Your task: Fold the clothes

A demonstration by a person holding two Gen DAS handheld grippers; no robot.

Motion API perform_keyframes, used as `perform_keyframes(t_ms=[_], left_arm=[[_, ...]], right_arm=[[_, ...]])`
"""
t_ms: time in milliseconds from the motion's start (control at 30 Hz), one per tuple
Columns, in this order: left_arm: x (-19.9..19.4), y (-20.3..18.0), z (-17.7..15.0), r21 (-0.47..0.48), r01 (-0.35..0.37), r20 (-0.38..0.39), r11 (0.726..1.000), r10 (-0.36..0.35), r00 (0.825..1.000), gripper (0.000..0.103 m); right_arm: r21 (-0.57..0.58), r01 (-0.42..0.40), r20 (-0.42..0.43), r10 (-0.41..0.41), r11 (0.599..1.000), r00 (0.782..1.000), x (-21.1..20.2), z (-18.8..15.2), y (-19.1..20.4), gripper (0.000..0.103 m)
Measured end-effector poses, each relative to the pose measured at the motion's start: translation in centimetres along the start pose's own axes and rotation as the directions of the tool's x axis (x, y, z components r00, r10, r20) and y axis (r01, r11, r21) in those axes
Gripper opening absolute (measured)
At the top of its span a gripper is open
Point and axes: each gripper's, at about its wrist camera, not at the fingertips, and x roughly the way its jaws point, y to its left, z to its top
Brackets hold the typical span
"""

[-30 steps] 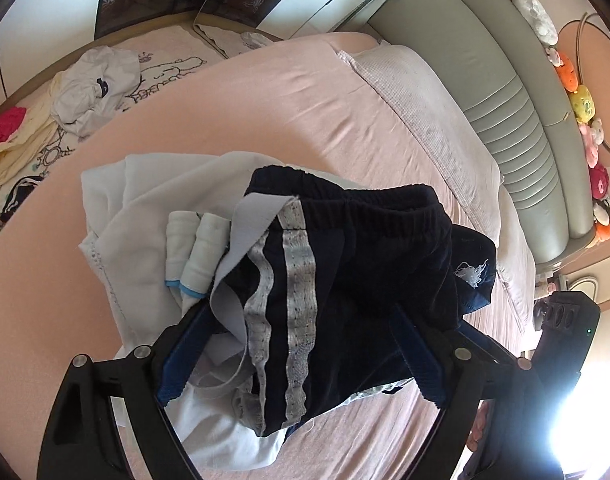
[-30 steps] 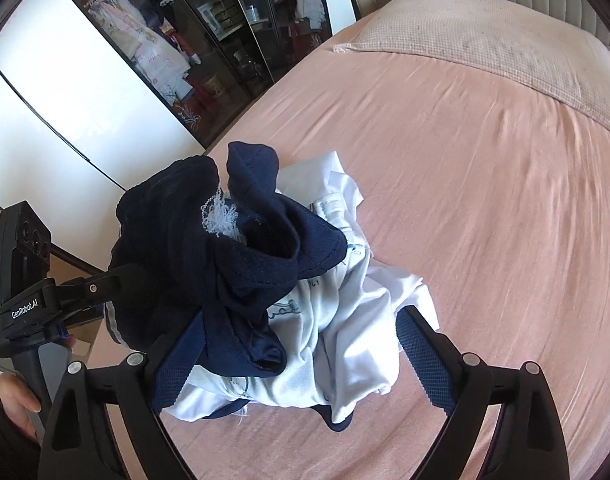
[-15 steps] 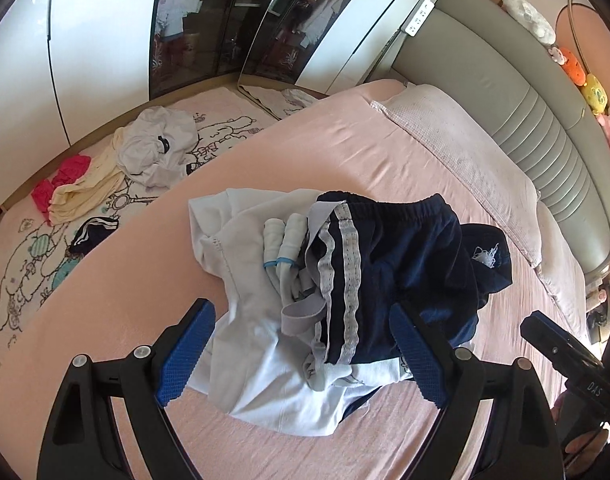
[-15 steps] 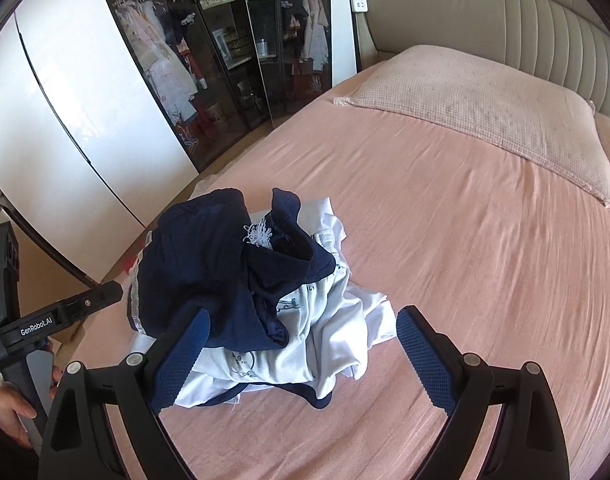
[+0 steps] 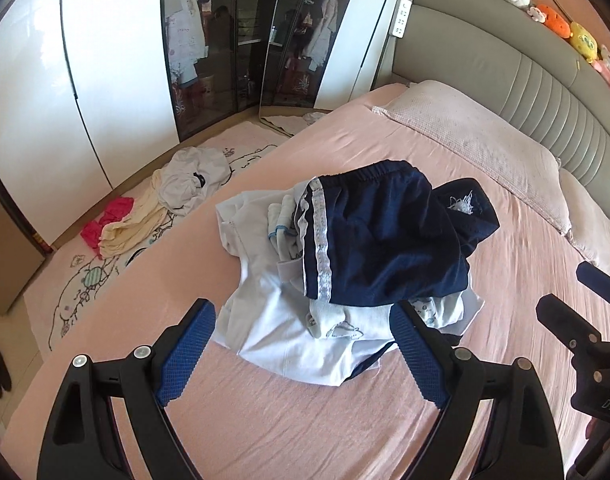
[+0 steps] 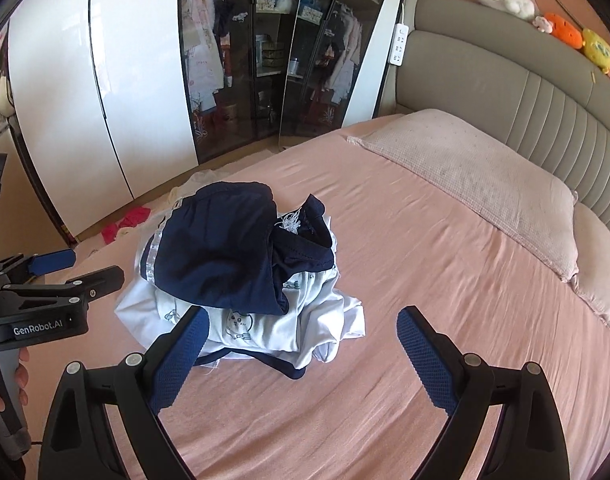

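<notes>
A heap of clothes lies on the pink bed [image 5: 305, 420]. Navy shorts with a silver side stripe [image 5: 385, 240] lie crumpled on top of white garments [image 5: 289, 332]. The same shorts [image 6: 221, 248] and white garments [image 6: 289, 328] show in the right wrist view. My left gripper [image 5: 305, 344] is open and empty, held back from the near edge of the heap. My right gripper [image 6: 301, 348] is open and empty, just in front of the heap's right side. The left gripper also shows at the left of the right wrist view [image 6: 65, 276].
A pink pillow [image 5: 473, 148] and grey padded headboard [image 5: 545, 92] are at the far right. More clothes [image 5: 189, 184] lie on the floor mat left of the bed. Glass wardrobe doors [image 6: 265, 60] stand behind. Soft toys [image 5: 565, 24] sit on the headboard.
Both grippers have pulled back and up from the heap, which now looks smaller and farther. The clothes lie released and unmoved on the bed.
</notes>
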Motion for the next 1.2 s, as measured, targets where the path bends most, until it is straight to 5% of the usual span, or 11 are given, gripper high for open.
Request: perform_keyframes(t_ms=[167,600,1200], left_arm=[[-0.7,-0.1,-1.5,-0.015,-0.035,-0.003,0.999,0.035,0.999,0.089],[-7.0,-2.3,-1.9,-0.002,-0.117,0.163,0.993,0.116,0.980,0.089],[-7.3,-4.4,-2.2,0.087,-0.100,0.117,0.991,0.090,0.989,0.089]], right_arm=[[0.005,0.018,-0.018,-0.018,1.000,1.000,-0.6,-0.8,0.2,0.103],[-0.016,0.015,-0.018,-0.016,1.000,1.000,-3.0,-1.6,1.4,0.103],[0.007,0.026,-0.024,-0.026,1.000,0.999,-5.2,-2.2,1.1,0.103]])
